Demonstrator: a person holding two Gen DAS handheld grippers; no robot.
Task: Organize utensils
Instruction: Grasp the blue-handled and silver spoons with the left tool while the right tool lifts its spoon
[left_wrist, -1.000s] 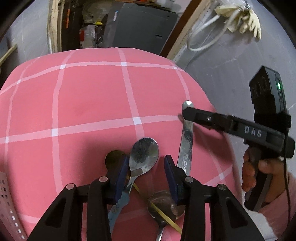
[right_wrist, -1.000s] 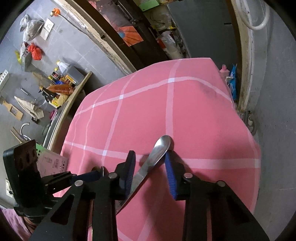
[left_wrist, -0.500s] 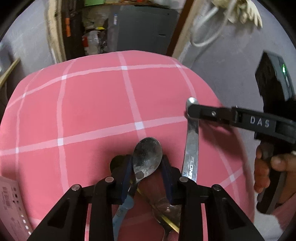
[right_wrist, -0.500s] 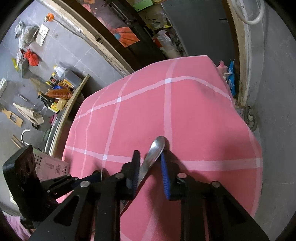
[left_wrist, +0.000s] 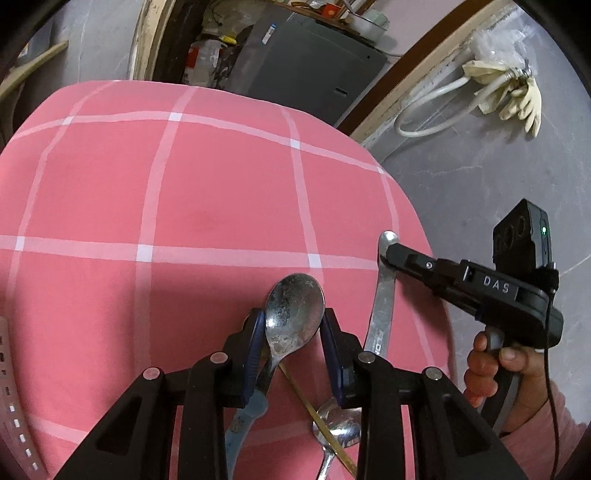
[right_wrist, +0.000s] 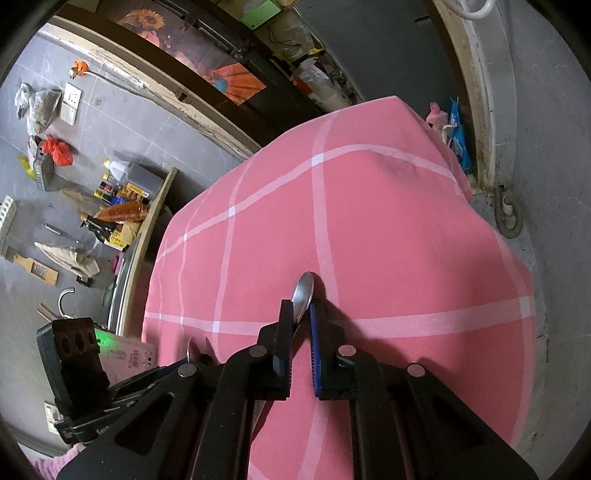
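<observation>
On the pink checked tablecloth (left_wrist: 207, 206) the left gripper (left_wrist: 295, 325) has its blue pads (left_wrist: 256, 343) clamped on either side of a tarnished spoon bowl (left_wrist: 293, 314), the bowl pointing to the far side of the table; its jaws have just been closing in on that spoon. The spoon's pale blue handle (left_wrist: 245, 421) runs back towards the near edge, under the gripper. Just to its right, near the front edge, lie a second, smaller spoon (left_wrist: 338, 428) and a thin yellowish stick (left_wrist: 314, 410) that crosses over it.

Further right, the right gripper (right_wrist: 303, 314), held in a person's hand (left_wrist: 495, 373) with a pink sleeve, has been closing too. From its own camera the jaws are pinched on the rounded end of a flat steel handle (right_wrist: 303, 291), with hardly any gap left. That handle (left_wrist: 382, 306) lies on the cloth, running from the far right back towards the near side; which kind of utensil it belongs to is hard to say, since its other end is hidden behind the left gripper.

At the far left edge a white perforated thing (left_wrist: 14, 417) just shows.
</observation>
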